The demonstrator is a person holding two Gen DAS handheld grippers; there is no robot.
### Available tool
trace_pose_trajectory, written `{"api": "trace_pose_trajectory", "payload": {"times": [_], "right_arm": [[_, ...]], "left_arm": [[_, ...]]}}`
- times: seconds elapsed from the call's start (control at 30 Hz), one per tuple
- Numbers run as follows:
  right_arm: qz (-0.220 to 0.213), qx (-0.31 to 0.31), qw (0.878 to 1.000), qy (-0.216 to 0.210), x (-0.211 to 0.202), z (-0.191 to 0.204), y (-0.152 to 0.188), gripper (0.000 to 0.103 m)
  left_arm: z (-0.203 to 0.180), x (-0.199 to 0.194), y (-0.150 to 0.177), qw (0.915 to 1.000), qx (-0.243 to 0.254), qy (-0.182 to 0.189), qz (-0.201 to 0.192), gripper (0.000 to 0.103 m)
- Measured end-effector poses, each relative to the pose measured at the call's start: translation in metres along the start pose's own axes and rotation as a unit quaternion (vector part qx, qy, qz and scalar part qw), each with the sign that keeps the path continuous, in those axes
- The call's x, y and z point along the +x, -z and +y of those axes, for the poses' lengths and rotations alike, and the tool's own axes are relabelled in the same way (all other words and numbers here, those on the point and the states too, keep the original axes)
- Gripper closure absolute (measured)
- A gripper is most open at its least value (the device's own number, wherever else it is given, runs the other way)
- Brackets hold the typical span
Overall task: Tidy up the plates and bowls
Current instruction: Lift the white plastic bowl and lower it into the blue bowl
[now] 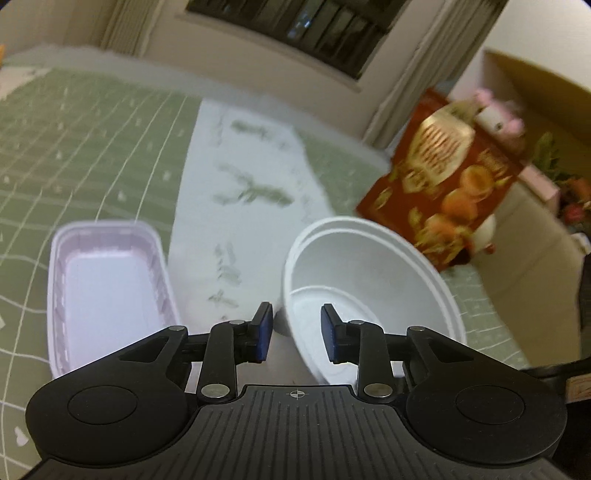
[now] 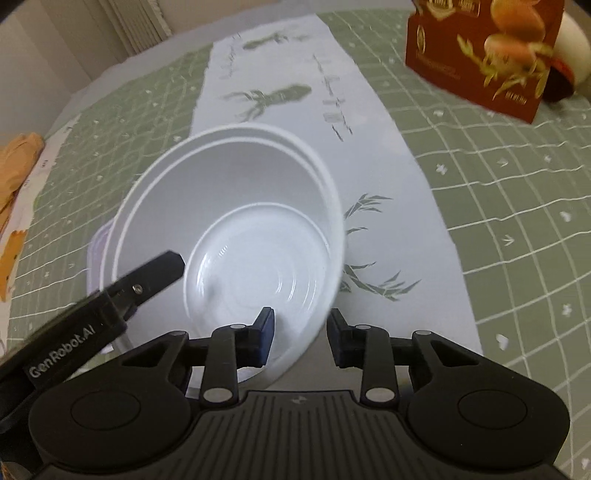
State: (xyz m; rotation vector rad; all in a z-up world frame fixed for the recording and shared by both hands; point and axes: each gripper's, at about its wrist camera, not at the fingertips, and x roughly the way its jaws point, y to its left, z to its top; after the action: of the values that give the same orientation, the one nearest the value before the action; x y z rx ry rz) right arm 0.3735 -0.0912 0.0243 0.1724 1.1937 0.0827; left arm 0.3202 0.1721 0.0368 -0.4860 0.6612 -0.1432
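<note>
A: What is nearest in the right wrist view?

B: The right gripper [image 2: 300, 332], pointing steeply down. Its two pads straddle the near wall of a white bowl [image 2: 229, 206], one pad inside and one outside, pinching the rim.

A: And the left gripper?

B: The left gripper [image 1: 296, 334] has the bowl's [image 1: 369, 280] wall between its pads too, at the opposite side. The pads stand partly apart, and the blur leaves it unclear whether they press on the plastic. In the right view a left finger [image 2: 162, 267] reaches in over the bowl's rim.

A: Where does the bowl sit?

B: It is tilted, above a white cloth runner [image 2: 388, 177] printed with green leaves. It looks like two bowls nested, with a double rim showing.

A: What is beside it?

B: A pale lilac rectangular tub [image 1: 107, 284], empty, stands just left of the runner on the green checked cloth [image 1: 92, 155].

A: Farther back?

B: A red box with pictured pastries [image 1: 443, 177] stands beyond the bowl, and behind it a curtain [image 1: 399, 88] and a dark window [image 1: 314, 29].
</note>
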Motion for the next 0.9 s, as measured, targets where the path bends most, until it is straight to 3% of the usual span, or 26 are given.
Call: {"api": "trace_pose_trajectory", "payload": {"times": [0.17, 0.43, 0.67, 0.8, 0.9], "right_arm": [[-0.017, -0.003, 1.0, -0.013, -0.047, -0.008, 0.024, 0.072], [-0.067, -0.012, 0.997, 0.03, -0.114, -0.029, 0.059, 0.072], [-0.069, 0.0, 0.995, 0.065, -0.133, -0.052, 0.076, 0.071], [-0.063, 0.01, 0.996, 0.068, -0.13, -0.063, 0.083, 0.07], [-0.054, 0.014, 0.996, 0.072, -0.123, -0.069, 0.087, 0.069]], "left_arm": [[-0.026, -0.045, 0.0, 0.9976, 0.012, 0.067, -0.017, 0.072], [-0.079, -0.079, 0.024, 0.9925, 0.079, 0.092, -0.011, 0.072], [-0.097, -0.074, 0.041, 0.9872, 0.098, 0.122, 0.031, 0.072], [-0.098, -0.061, 0.048, 0.9864, 0.103, 0.116, 0.055, 0.072], [-0.095, -0.043, 0.054, 0.984, 0.106, 0.108, 0.094, 0.073]]}}
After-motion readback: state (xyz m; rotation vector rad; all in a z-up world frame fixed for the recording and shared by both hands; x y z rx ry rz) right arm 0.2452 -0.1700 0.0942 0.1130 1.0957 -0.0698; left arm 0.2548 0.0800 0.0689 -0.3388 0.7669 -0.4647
